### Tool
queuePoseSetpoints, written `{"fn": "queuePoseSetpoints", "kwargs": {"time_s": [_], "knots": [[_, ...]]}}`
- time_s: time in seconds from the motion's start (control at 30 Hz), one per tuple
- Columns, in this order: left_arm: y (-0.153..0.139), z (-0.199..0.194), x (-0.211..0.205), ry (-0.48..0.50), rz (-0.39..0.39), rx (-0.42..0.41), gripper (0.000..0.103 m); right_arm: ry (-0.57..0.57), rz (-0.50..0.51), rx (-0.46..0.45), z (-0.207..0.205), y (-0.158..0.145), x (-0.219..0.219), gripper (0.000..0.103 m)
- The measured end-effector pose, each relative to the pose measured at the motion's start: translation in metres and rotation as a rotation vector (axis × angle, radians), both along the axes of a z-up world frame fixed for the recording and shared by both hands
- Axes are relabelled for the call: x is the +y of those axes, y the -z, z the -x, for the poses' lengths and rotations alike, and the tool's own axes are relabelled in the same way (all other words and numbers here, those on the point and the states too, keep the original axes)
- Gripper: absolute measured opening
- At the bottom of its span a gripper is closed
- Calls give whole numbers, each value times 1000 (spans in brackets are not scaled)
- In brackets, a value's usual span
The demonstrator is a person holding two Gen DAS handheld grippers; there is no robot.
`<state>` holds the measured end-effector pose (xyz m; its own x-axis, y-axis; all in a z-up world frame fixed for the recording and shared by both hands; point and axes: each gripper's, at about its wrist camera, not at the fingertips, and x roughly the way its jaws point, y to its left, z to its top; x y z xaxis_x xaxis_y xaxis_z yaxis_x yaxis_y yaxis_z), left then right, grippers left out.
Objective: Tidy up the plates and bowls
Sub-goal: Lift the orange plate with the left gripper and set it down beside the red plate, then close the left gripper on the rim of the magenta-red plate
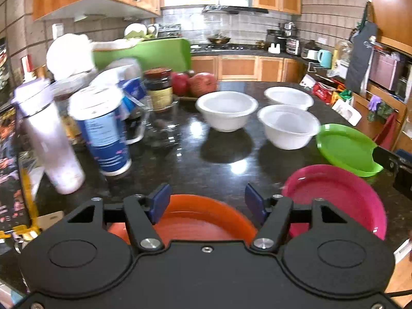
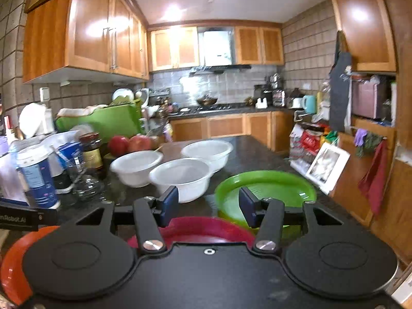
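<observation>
Left wrist view alone shows whole pink plate (image 1: 337, 200) face-up, near right on counter (image 1: 200, 164). Orange plate (image 1: 203, 219) under left gripper (image 1: 207, 200), fingers spread, empty. Right gripper (image 2: 208, 206) spread, empty, over green plate (image 2: 267, 188). Three white bowls (image 2: 184, 177) upright, far.

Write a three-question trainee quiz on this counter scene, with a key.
1. How many white bowls stand on the counter?
2. True or false: the left claw grips the orange plate.
3. Which plate lies nearest the white bowls: A orange, B pink, C green?

Key: 1. Three. 2. False; its jaws stand open above the plate. 3. C.
</observation>
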<state>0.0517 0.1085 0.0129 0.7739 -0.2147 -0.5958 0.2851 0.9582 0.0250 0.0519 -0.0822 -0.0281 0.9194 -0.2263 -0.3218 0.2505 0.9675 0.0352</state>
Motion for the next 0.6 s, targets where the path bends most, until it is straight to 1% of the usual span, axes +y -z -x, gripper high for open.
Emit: {"fn": "queuePoseSetpoints", "kwargs": {"time_s": [0.07, 0.17, 0.33, 0.47, 0.6], "knots": [[1, 4, -17, 5, -3, -6, 68, 0, -6, 10, 2, -3, -19, 54], [2, 4, -42, -20, 0, 7, 68, -19, -19, 44, -1, -6, -48, 56], [10, 3, -75, -73, 12, 75, 67, -95, -54, 119, -15, 0, -91, 55], [19, 5, -91, -119, 7, 122, 67, -172, -52, 141, -20, 10, -111, 55], [25, 17, -103, -184, 5, 124, 66, -258, -32, 144, -24, 18, -120, 55]]}}
